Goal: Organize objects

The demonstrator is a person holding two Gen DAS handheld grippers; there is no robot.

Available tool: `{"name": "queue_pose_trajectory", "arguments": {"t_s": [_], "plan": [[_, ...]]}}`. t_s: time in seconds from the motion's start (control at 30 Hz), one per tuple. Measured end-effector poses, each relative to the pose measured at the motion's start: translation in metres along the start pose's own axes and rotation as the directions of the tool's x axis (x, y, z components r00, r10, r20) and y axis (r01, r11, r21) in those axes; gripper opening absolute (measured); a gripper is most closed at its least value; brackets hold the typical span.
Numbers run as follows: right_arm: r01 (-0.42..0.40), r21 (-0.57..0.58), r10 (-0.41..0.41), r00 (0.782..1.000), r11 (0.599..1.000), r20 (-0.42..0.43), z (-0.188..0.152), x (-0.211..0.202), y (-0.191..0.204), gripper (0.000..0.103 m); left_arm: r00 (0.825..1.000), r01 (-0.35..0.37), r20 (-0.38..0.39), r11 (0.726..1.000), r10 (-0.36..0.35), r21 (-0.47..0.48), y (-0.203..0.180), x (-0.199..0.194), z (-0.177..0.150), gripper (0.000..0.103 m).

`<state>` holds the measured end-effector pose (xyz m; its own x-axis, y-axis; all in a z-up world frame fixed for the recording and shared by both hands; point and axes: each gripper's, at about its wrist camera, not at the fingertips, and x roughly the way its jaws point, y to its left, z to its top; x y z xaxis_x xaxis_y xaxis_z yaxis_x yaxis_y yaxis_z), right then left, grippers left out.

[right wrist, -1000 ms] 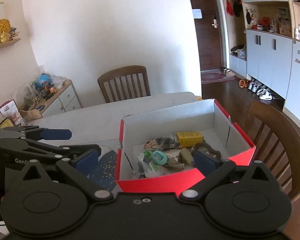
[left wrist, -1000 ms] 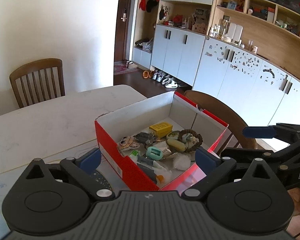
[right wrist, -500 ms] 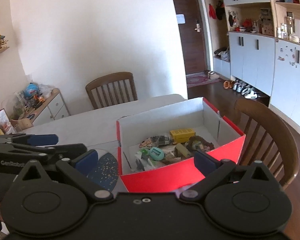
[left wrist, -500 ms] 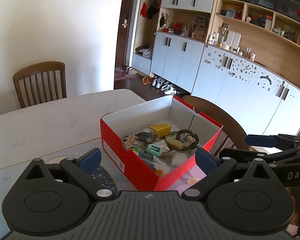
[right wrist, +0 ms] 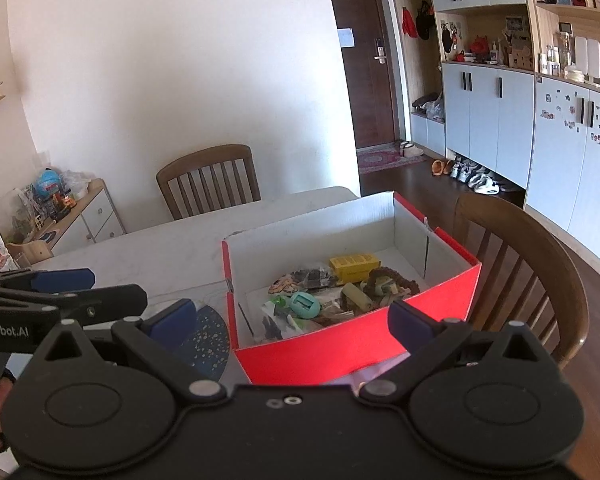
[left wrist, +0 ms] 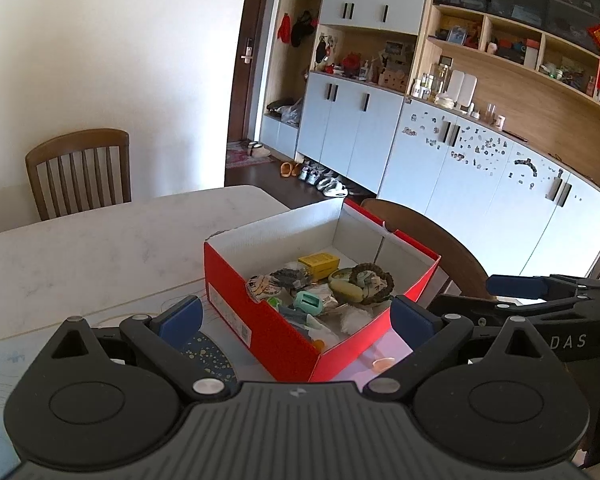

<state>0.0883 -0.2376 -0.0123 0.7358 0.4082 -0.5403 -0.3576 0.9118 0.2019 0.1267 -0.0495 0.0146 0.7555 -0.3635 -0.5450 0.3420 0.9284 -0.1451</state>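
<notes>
- A red box (left wrist: 260, 320) with white inner walls stood on the pale tabletop (left wrist: 100, 248), close to the edge by a wooden chair (right wrist: 516, 264).
- The box was open at the top and held a jumble of small things, all lying on its floor toward the near end.
- Among them were a yellow block (right wrist: 354, 266) toward the far side, a teal oval case (right wrist: 305, 305) nearer the front, and a dark beaded bracelet (left wrist: 374, 280) resting on a pale green piece.
- A flat cartoon-face piece (left wrist: 262, 285) leaned at the inner left wall of the box, beside some dark crumpled bits.
- A dark blue speckled mat (right wrist: 210, 336) lay on the tabletop just beside the box's left wall.
- The left gripper (left wrist: 296, 318) hovered before the near corner of the box, its jaws spread wide with nothing between them; one blue pad sat over the mat, the other near the box's right corner.
- The right gripper (right wrist: 296, 318) hung in front of the box's near red wall, jaws likewise spread and empty.
- Each gripper showed at the edge of the other's view, neither touching the box.
- A second wooden chair (left wrist: 80, 172) stood at the far side of the tabletop, against the white wall.
- Pale blue cabinets (left wrist: 480, 184) lined the room's right side.
</notes>
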Motion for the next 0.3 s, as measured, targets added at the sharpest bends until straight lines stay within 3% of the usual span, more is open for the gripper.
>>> {"name": "queue_pose_trajectory", "arguments": {"t_s": [0.3], "plan": [[-0.007,0.001,0.007,1.0,1.0,-0.009,-0.0012,0.0023,0.0081,0.102,1.0,-0.019,-0.006,1.0,0.019,-0.005,0.0081,-0.0032,-0.0015,0.101]]}}
